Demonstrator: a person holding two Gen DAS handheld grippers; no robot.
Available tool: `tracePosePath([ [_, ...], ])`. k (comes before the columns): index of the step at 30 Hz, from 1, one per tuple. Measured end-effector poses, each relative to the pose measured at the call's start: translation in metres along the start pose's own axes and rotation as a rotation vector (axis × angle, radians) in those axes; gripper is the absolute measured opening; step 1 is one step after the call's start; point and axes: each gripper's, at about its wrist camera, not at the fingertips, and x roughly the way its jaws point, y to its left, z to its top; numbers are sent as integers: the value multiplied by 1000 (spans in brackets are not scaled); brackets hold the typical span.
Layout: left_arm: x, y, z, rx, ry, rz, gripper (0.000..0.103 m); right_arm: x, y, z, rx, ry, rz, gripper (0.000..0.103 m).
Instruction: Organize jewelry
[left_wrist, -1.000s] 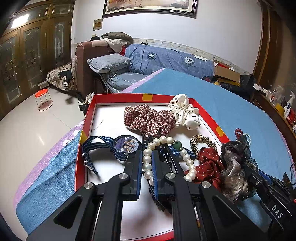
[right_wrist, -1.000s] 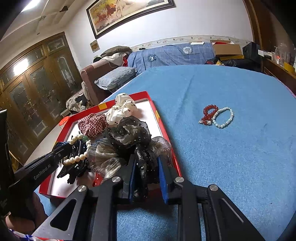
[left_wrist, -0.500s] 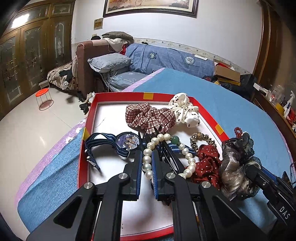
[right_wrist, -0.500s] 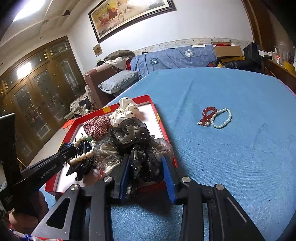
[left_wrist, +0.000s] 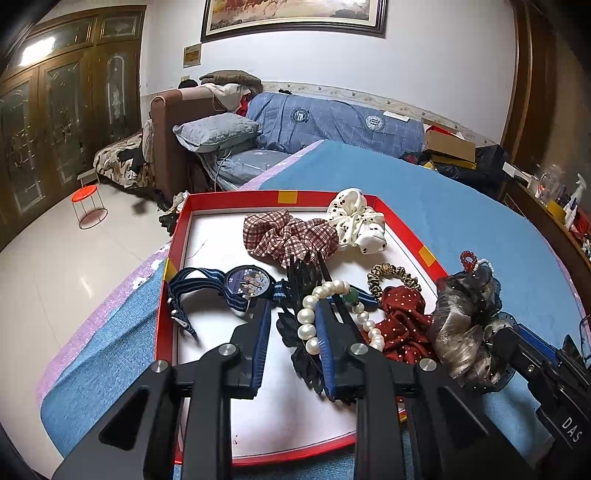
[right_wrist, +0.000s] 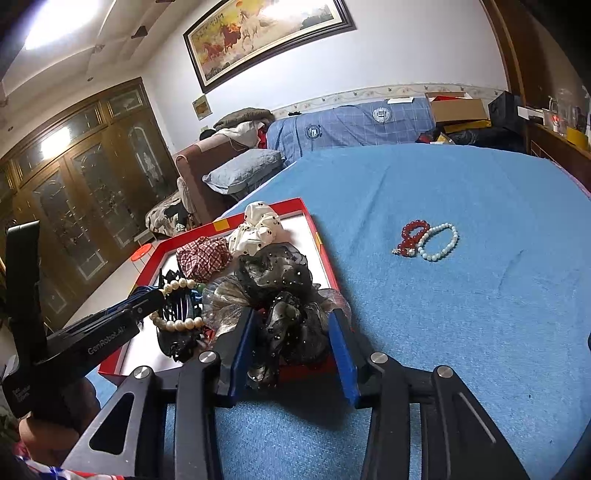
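A red-rimmed white tray (left_wrist: 173, 258) lies on the blue bedspread. It holds a plaid scrunchie (left_wrist: 291, 236), a white spotted scrunchie (left_wrist: 356, 221), a blue-strap watch (left_wrist: 243, 282), a leopard hair tie (left_wrist: 391, 275), a red dotted scrunchie (left_wrist: 402, 325), a pearl bracelet (left_wrist: 310, 317) and a black claw clip (left_wrist: 306, 354). My left gripper (left_wrist: 291, 314) is open over the tray, with the pearls and clip between its fingers. My right gripper (right_wrist: 291, 321) is open around a black-grey tulle scrunchie (right_wrist: 280, 291) lying on the tray's right rim (right_wrist: 328, 254).
A red bead bracelet (right_wrist: 412, 238) and a pale bead bracelet (right_wrist: 441, 242) lie together on the bedspread (right_wrist: 461, 325) right of the tray. A sofa with pillows (left_wrist: 218, 133), a wooden cabinet (left_wrist: 55, 122) and a red stool (left_wrist: 88, 206) stand beyond the bed.
Both grippers have opened. The left let go of the pearl bracelet in the tray. The right let go of the tulle scrunchie at the tray's right rim.
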Motion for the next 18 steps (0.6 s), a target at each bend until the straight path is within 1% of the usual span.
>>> tracePosePath([
  [4, -1, -4, -1, 4, -4, 5, 24, -5, 0, -1, -2, -11, 8, 50],
  [6, -2, -4, -1, 5, -6, 8, 24, -7, 1, -2, -6, -14, 14, 53],
  [11, -8, -5, -2, 10, -19, 16, 25, -15, 4, -4, -16, -39, 20, 54],
  [12, -10, -5, -2, 10, -23, 18, 26, -17, 4, -5, -18, -45, 19, 54],
  [15, -17, -6, -3, 12, -49, 30, 37, -23, 2, -6, -17, -64, 19, 54],
  [16, -23, -6, -3, 13, -69, 40, 49, -25, 1, -8, -16, -67, 15, 54],
  [17, -29, -5, -4, 6, -85, 45, 66, -28, 0, -9, -14, -71, 10, 55],
  [18, -36, -3, -5, -10, -105, 45, 73, -32, -2, -11, -9, -76, 6, 56],
])
